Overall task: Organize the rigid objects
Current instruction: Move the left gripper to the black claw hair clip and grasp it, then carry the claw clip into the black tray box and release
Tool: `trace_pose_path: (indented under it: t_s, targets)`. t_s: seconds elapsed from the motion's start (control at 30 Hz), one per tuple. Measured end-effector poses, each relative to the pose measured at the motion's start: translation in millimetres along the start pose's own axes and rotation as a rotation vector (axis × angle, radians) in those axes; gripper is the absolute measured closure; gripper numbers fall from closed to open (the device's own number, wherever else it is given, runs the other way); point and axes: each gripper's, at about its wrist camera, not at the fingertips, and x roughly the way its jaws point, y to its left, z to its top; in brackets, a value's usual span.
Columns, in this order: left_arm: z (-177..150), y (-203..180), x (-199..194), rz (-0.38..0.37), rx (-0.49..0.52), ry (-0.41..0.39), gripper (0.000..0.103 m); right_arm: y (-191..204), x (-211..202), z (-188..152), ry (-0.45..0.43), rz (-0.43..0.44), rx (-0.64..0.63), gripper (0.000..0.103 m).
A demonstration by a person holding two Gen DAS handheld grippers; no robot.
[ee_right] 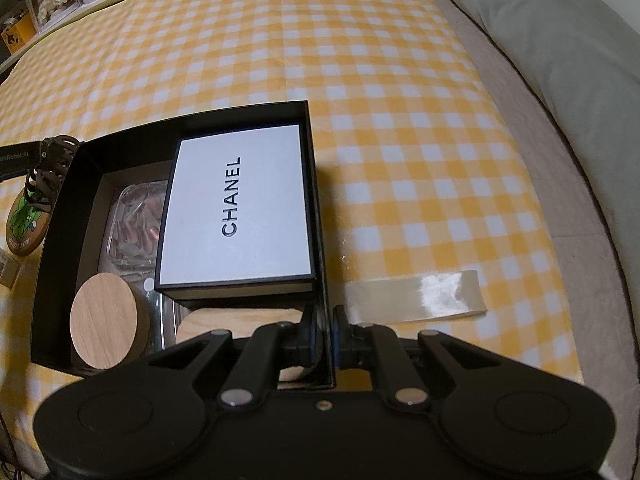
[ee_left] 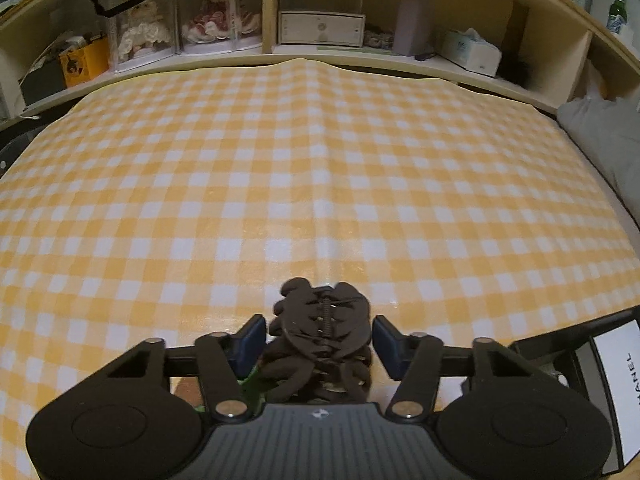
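Nearest the lens, the left tongs (ee_left: pixel 319 346) stand narrowed around a dark brown hair claw clip (ee_left: pixel 320 332); whether the blue pads press it or just flank it I cannot tell. That clip hangs just outside the left wall of the big black box (ee_right: pixel 60 216), above a round green-figured tag (ee_right: pixel 26 222). If the hold is loose, the springy, uneven claw could twist and drop outside the box, or catch on its wall. Right tongs (ee_right: pixel 325 338) are clamped shut on the box's right wall, steadying it; a tug there could skew the box on the yellow checked cloth (ee_right: pixel 400 120). Inside the box lie a white CHANEL box (ee_right: pixel 236 204), a clear container of reddish bits (ee_right: pixel 134 220) and a jar with a round wooden lid (ee_right: pixel 108 320).
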Motion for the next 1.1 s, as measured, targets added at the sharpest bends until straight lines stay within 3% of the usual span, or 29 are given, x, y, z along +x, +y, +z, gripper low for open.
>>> trace_pose_path:
  t_s: [0.13, 0.47, 0.63, 0.87, 1.1]
  targets:
    - [1, 3, -4, -0.014, 0.01, -0.014, 0.058, 0, 0, 0, 0.0, 0.0, 0.0, 0.094]
    - [12, 2, -21, -0.054, 0.047, -0.049, 0.058, 0, 0, 0, 0.0, 0.0, 0.0, 0.094]
    - [23, -7, -46, -0.135, 0.008, -0.085, 0.058, -1, 0, -1, 0.0, 0.0, -0.001, 0.094]
    - [11, -27, -69, -0.299, -0.161, -0.024, 0.058, -1, 1, -1, 0.0, 0.0, -0.001, 0.094]
    - [-11, -64, -90, -0.396, -0.202, -0.003, 0.058, -2, 1, -2, -0.001, 0.0, -0.002, 0.094]
